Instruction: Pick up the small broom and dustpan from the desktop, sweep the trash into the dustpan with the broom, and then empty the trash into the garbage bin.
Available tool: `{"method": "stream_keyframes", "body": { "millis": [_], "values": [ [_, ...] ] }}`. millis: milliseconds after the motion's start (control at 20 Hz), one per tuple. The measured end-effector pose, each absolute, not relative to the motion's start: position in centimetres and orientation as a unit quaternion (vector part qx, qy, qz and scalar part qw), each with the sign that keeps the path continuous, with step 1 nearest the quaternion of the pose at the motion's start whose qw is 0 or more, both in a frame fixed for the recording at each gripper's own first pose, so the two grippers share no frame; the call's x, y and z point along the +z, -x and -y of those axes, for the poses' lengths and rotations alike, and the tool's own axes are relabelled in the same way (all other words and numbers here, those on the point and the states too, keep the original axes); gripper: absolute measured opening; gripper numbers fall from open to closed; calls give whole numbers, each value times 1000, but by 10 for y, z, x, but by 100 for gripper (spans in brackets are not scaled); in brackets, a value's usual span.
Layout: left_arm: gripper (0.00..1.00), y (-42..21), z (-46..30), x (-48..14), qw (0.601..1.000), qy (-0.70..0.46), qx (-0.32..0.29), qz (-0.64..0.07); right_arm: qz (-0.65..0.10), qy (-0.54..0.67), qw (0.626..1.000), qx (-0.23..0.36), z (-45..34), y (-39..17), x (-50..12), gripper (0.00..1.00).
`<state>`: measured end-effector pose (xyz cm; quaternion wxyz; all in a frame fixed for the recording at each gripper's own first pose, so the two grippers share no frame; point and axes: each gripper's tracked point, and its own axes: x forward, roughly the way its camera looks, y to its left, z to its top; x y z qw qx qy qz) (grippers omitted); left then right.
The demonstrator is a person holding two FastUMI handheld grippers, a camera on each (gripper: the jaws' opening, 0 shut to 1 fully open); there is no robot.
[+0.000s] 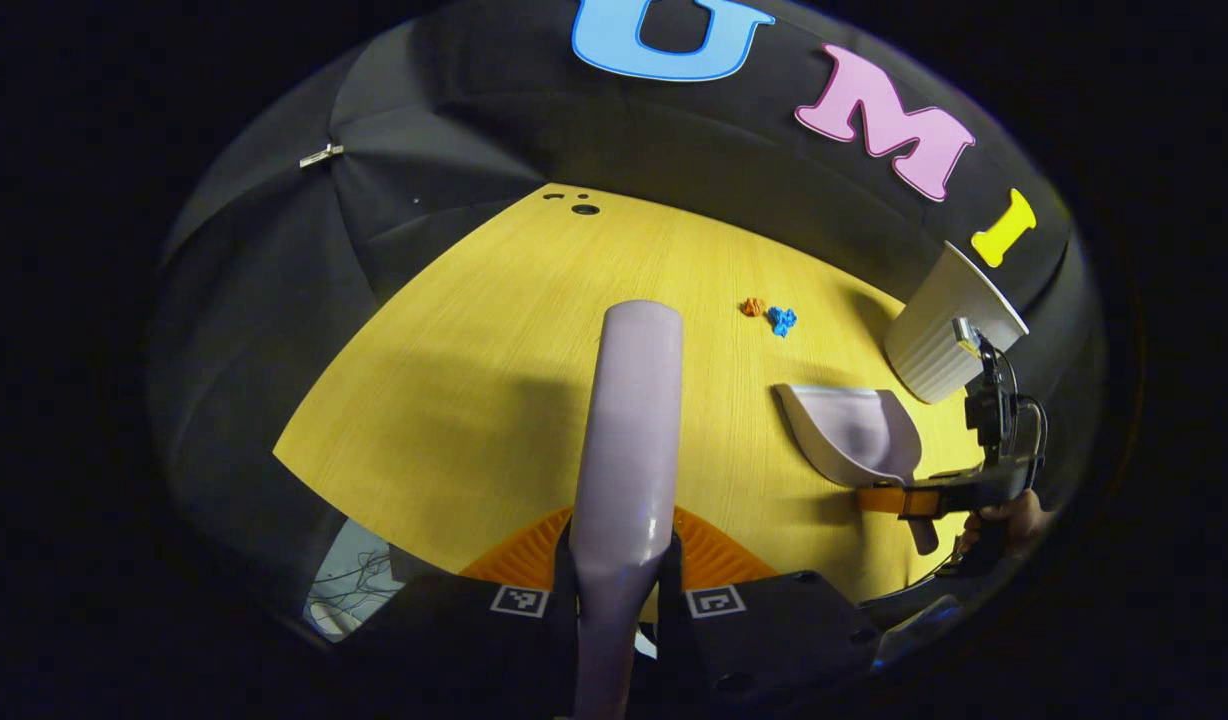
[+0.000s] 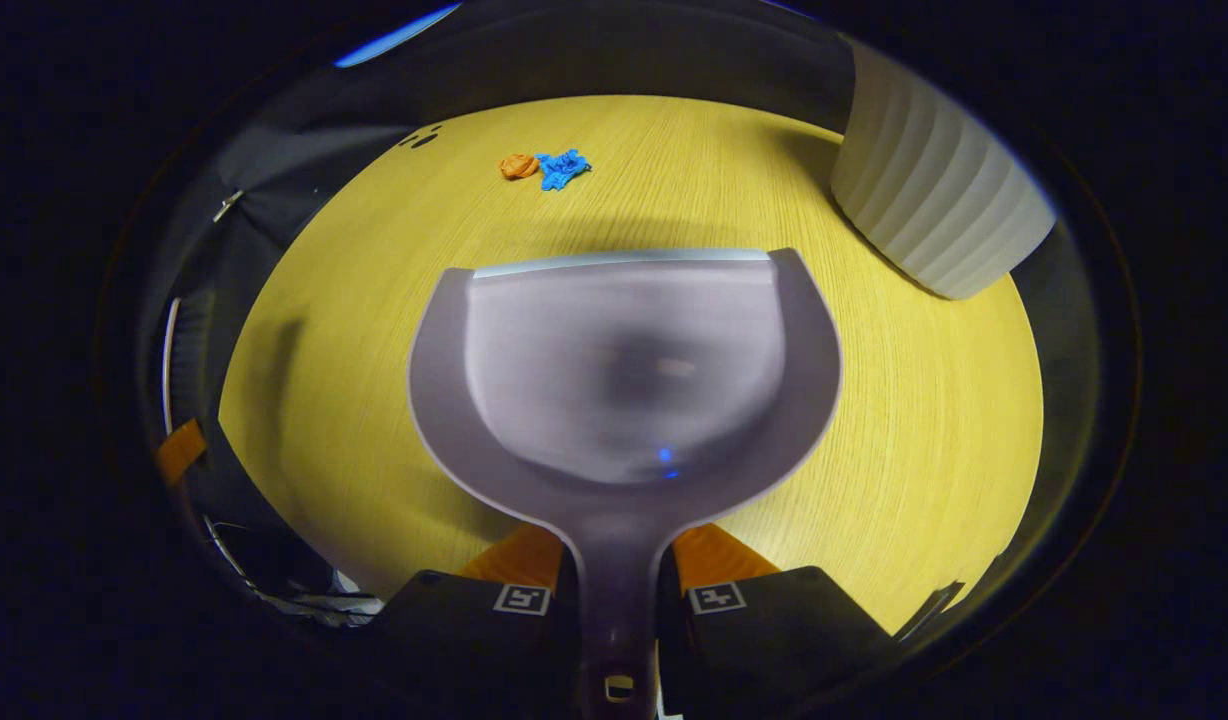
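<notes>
Where the yellow wooden desktop (image 1: 494,400) meets the black cloth wall, a white ribbed garbage bin (image 2: 934,200) stands at the upper right of the right gripper view. Two scraps of trash lie touching in the upper middle of that view, an orange scrap (image 2: 518,166) and a blue scrap (image 2: 562,168), with bare wood between them and the dustpan. The left gripper (image 1: 619,565) is closed on the handle of the small broom (image 1: 629,420), which points up the centre of the left gripper view. The right gripper (image 2: 619,585) clamps the dustpan (image 2: 624,370) by its handle, the pan's mouth facing the scraps. A hand (image 1: 1014,515) holds that gripper at the right edge of the left gripper view.
</notes>
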<state>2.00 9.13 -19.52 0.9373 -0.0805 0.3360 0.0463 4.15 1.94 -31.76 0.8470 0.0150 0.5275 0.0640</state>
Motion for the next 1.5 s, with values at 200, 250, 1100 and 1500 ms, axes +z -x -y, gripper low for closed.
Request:
{"method": "stream_keyframes", "body": {
  "millis": [200,250,1100,1500],
  "values": [
    [35,-56,-96,-181,940,62,35,-334,-514,-10,855,76,-9,-40,-312,35],
    [35,-69,-95,-179,941,52,29,-333,-509,-6,858,75,-2,-37,-308,35],
    [35,-325,-36,-205,898,-189,-88,-388,-493,47,860,119,63,-15,-294,35],
    [36,-383,1,-225,821,-348,-208,-401,-510,59,846,147,60,-15,-311,35]
  ]
}}
